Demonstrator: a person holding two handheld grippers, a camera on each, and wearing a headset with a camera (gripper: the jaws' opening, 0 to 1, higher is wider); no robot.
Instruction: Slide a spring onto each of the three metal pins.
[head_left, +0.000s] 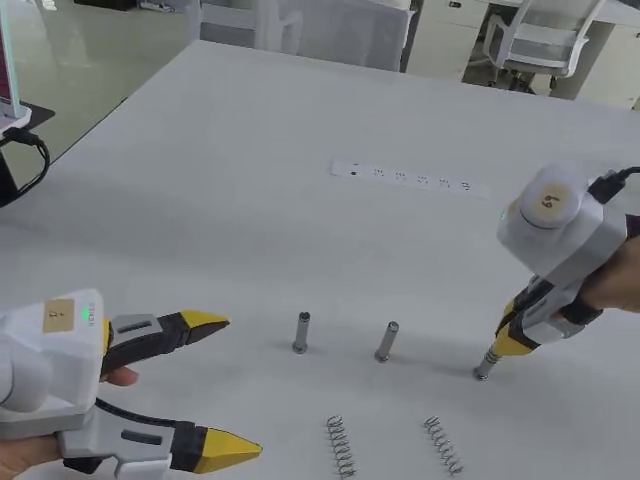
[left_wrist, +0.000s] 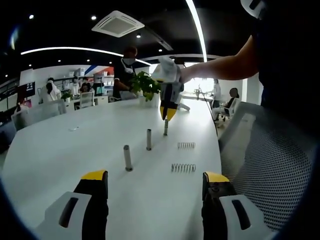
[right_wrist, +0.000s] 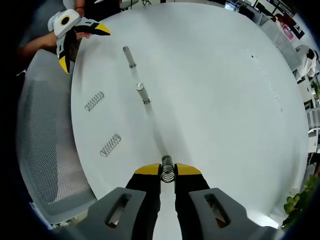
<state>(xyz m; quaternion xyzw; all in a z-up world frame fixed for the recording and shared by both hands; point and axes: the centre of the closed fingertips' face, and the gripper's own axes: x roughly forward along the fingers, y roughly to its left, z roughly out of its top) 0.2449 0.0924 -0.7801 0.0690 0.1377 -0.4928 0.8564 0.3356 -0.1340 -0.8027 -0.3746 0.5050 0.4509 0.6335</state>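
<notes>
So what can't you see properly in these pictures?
- Head view: the right gripper covers the top of the third pin.
- Right gripper view: the spring hides how far down the pin it sits.
- Head view: the table strip has marks too small to read.

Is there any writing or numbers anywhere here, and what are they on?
"6" or "9", way up unclear: round sticker on the right gripper.
Too blurred to read: yellow label on the left gripper.
Too small to read: row of marks on the table.
</notes>
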